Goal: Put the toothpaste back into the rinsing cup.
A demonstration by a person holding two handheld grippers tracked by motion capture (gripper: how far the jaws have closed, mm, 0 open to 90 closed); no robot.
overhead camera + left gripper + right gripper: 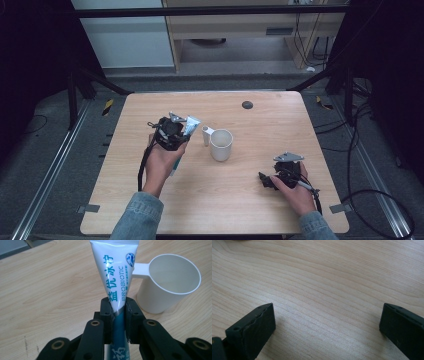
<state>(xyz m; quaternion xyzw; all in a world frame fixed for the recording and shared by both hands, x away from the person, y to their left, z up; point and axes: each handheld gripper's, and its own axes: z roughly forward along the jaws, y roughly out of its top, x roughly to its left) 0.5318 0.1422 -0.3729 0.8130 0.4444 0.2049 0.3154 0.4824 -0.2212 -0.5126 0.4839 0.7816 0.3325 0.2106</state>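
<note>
A pale wooden table [240, 190] stands on grey floor, dark frame rails around it, a light cabinet [250, 30] behind. A small dark disc [247, 104] sits near the far edge. The left gripper [117, 308] clamps a white-and-teal toothpaste tube [115, 272] (printed "PROBIOTIC"), raised just beside a white cup [170, 282] with a flat handle. The right gripper [327, 322] rests near the table's right side, jaws wide apart, empty.

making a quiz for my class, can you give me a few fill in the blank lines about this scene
1. The left tool is shut on a tube of ____.
2. The white cup stands on the wooden ____.
3. The jaws of the right tool stand ____, with nothing between them.
4. The cup's handle points toward the ____.

Missing words: toothpaste; table; open; tube
</note>
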